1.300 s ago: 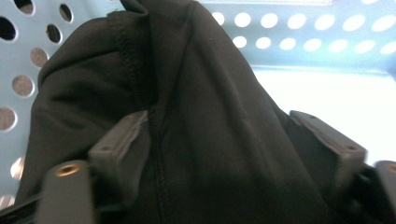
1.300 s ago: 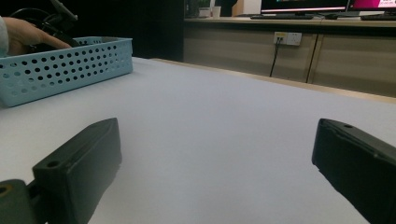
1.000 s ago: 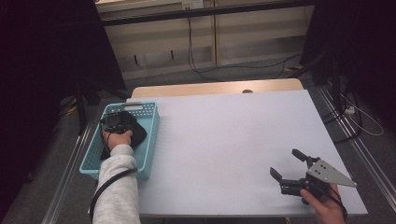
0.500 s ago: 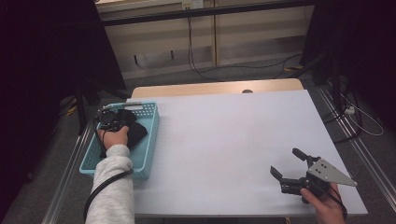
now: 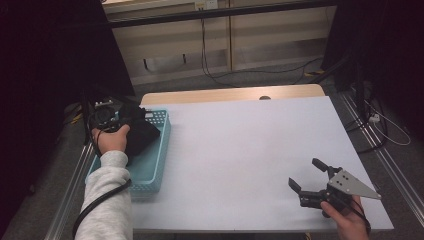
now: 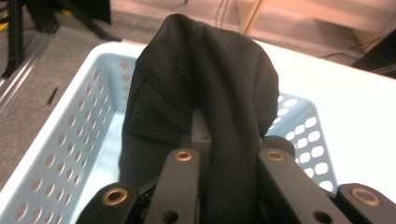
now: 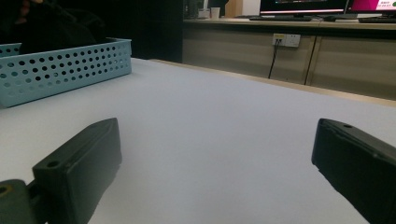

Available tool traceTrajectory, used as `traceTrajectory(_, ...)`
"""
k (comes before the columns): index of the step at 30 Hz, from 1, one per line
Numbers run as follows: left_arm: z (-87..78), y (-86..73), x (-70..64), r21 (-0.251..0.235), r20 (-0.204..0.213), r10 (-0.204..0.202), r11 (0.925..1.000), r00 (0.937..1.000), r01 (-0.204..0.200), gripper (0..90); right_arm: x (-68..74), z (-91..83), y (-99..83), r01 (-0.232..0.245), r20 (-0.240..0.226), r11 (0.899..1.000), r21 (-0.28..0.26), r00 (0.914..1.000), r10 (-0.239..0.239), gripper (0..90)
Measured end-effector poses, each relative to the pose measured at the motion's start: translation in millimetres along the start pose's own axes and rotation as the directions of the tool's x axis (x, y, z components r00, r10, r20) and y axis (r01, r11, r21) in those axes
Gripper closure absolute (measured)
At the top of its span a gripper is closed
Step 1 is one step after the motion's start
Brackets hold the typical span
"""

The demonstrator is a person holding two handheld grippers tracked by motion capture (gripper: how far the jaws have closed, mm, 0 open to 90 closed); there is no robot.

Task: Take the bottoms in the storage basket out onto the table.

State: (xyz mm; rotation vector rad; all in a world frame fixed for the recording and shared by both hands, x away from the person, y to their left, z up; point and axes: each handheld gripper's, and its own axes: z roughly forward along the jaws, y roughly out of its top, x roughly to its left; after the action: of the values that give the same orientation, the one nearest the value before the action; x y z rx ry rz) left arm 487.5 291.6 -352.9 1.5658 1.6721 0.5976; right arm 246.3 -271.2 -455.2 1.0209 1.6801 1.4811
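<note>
Your left claw (image 6: 219,154) is closed on the black cloth (image 6: 205,93) above the blue basket (image 5: 152,165). A hanging fold can catch the rim and drag the basket off the bench (image 5: 250,150). Your right claw (image 5: 307,175) waits wide open, holding nothing.

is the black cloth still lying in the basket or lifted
Lifted in part. The left gripper is shut on the black cloth, which bunches up above the blue basket; its lower end hangs inside. Whether it touches the bottom, cannot tell.

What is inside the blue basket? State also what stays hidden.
Inside the blue basket hangs a black cloth, gripped by the left gripper. The cloth covers part of the basket floor; anything beneath it cannot be seen.
</note>
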Motion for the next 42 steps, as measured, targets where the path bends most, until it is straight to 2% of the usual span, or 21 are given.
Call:
traceTrajectory(1,-5.8,5.5,-4.4,-0.015,0.030,0.000,0.9999,0.9995,0.001,83.1,0.3,-0.4,0.3,0.003,-0.001,1.000,-0.001,1.0000,-0.003,0.7)
traceTrajectory(2,-5.8,5.5,-4.4,-0.015,0.030,0.000,0.9999,0.9995,0.001,83.1,0.3,-0.4,0.3,0.003,-0.001,1.000,-0.001,1.0000,-0.003,0.7)
traceTrajectory(5,-15.8,14.1,-11.8,-0.048,0.083,0.019,0.9987,0.9963,-0.015,83.1,0.6,-1.3,0.5,0.003,0.000,1.000,-0.002,1.0000,-0.003,0.7)
traceTrajectory(7,-22.6,21.3,-16.2,-0.055,0.114,0.017,0.9985,0.9933,-0.011,83.1,0.8,-1.4,0.3,0.002,0.002,1.000,-0.001,1.0000,-0.002,0.7)
traceTrajectory(10,-27.0,27.0,-19.4,-0.068,0.126,0.025,0.9975,0.9918,-0.016,83.1,1.0,-1.5,0.3,0.003,0.000,1.000,-0.001,1.0000,-0.003,0.7)
traceTrajectory(13,-35.7,39.2,-25.3,-0.081,0.162,0.012,0.9967,0.9867,0.001,83.1,0.9,-1.4,0.6,0.006,0.001,1.000,-0.001,1.0000,-0.006,0.7)
traceTrajectory(23,-53.8,69.1,-44.0,-0.093,0.194,0.038,0.9955,0.9802,-0.020,83.1,1.4,-0.1,0.2,0.000,-0.004,1.000,0.000,1.0000,0.000,0.7)
traceTrajectory(31,-71.4,100.2,-58.9,-0.075,0.190,0.062,0.9960,0.9799,-0.048,83.2,1.2,0.3,-0.3,0.001,-0.006,1.000,0.003,1.0000,-0.001,0.7)
traceTrajectory(34,-75.5,105.8,-60.4,-0.069,0.187,0.068,0.9961,0.9800,-0.056,83.2,1.5,0.0,0.0,-0.003,-0.006,1.000,0.000,1.0000,0.003,0.6)
traceTrajectory(37,-79.4,110.5,-59.9,-0.065,0.199,0.053,0.9971,0.9786,-0.040,83.2,1.5,-0.1,-0.2,-0.003,-0.006,1.000,0.002,1.0000,0.003,0.6)
traceTrajectory(39,-81.0,111.4,-60.9,-0.062,0.192,0.064,0.9967,0.9794,-0.053,83.1,1.5,-0.1,-0.3,-0.004,-0.005,1.000,0.003,1.0000,0.004,0.6)
traceTrajectory(42,-80.9,110.0,-59.4,-0.062,0.193,0.060,0.9969,0.9793,-0.049,83.1,1.9,0.0,-0.2,-0.003,-0.007,1.000,0.002,1.0000,0.003,0.6)
